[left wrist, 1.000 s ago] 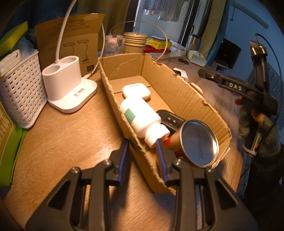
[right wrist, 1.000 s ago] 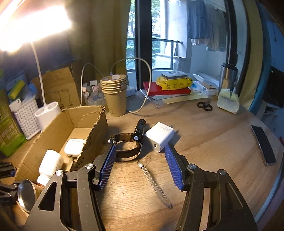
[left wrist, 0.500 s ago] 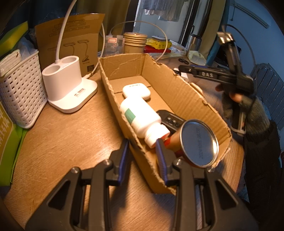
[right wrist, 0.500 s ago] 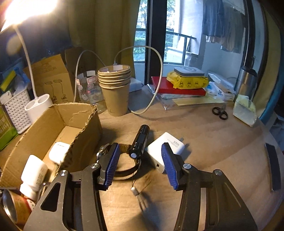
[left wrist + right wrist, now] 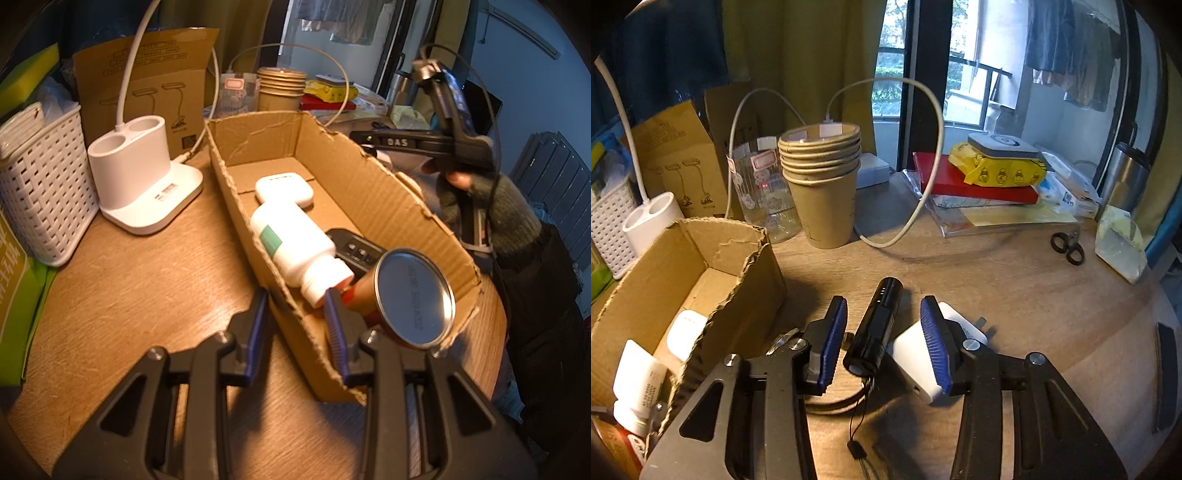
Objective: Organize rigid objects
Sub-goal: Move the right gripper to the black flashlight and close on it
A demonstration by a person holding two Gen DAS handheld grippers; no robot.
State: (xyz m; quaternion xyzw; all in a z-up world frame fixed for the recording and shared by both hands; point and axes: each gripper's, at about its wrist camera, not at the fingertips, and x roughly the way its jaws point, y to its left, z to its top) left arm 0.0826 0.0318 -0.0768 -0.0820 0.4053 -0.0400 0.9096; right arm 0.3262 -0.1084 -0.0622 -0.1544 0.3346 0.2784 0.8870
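A torn cardboard box (image 5: 373, 184) lies on the wooden table and holds a white bottle (image 5: 291, 243), a white earbud case (image 5: 284, 188), a black remote (image 5: 354, 251) and a tin can (image 5: 413, 299). My left gripper (image 5: 297, 325) straddles the box's near wall, its jaws a wall's width apart; contact is unclear. My right gripper (image 5: 882, 339) is open, one finger on each side of a black flashlight (image 5: 875, 328) lying on the table. A white charger (image 5: 919, 350) lies under its right finger, a watch strap (image 5: 831, 402) below.
A white lamp base (image 5: 144, 177), a white basket (image 5: 37, 184) and a lamp carton (image 5: 147, 81) stand left of the box. A paper cup stack (image 5: 822, 181), a clear jar (image 5: 764, 192), a cable (image 5: 923, 177), books (image 5: 971, 181), scissors (image 5: 1067, 243) lie beyond.
My right gripper moved forward and down, so the flashlight now lies between its open fingers. My left gripper and the box have not moved.
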